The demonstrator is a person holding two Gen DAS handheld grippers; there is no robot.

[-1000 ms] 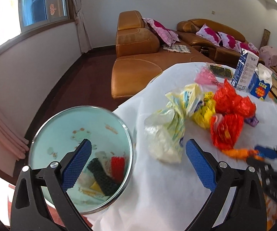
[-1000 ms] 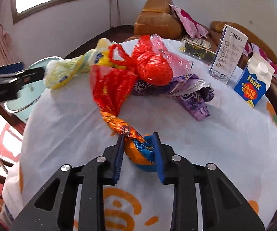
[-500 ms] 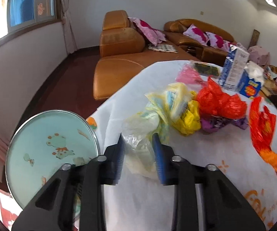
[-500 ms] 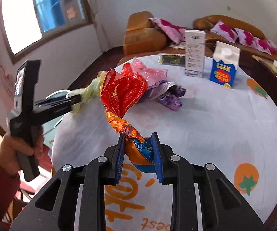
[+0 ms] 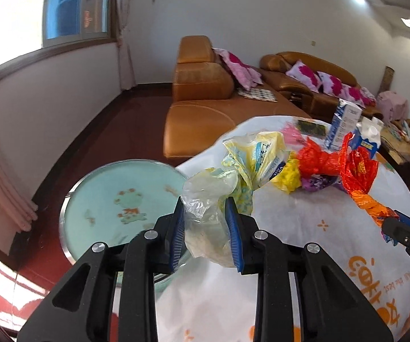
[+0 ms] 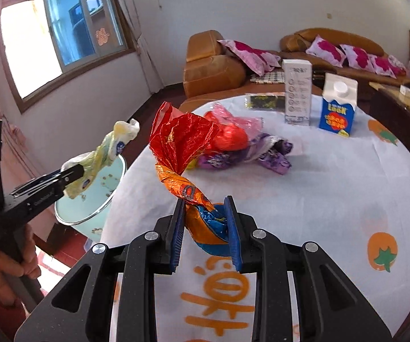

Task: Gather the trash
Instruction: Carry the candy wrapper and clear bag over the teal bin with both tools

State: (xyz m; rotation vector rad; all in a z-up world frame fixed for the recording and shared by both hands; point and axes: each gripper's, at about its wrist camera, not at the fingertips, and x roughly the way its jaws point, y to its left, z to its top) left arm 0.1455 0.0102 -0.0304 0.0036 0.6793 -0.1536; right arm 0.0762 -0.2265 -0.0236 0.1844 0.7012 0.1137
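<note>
**Both grippers loaded, bin waiting at the table's edge**

The left gripper (image 5: 205, 228) is clenched on a pale yellow-and-clear plastic bag (image 5: 227, 176), its blue pads pressing into the crumpled clear end while the printed yellow part fans out ahead. In the right wrist view the bag hangs clear of the white tablecloth (image 6: 333, 188), lifted off the table and held out toward the mint-green bin (image 6: 96, 199) that stands on the floor just beside the table's edge, presumably put there so trash can be dropped straight off the side. The left jaws closed on the bag within the last second.

The right gripper (image 6: 205, 230) is clamped on the twisted orange-and-blue tail of a red foil wrapper (image 6: 182, 139), whose crinkled red end stands up above the jaws. Gripping the twisted neck makes sense: it is the firmest part of a flimsy thing.

The rest of the trash (a red bag (image 6: 230, 136), a pink wrapper (image 6: 239, 119) and a purple wrapper (image 6: 265, 154)) lies heaped mid-table. Two cartons (image 6: 337, 105) stand upright beyond, well apart from the pile.

The task looks partly done; both pieces next need carrying over the bin's mouth.
</note>
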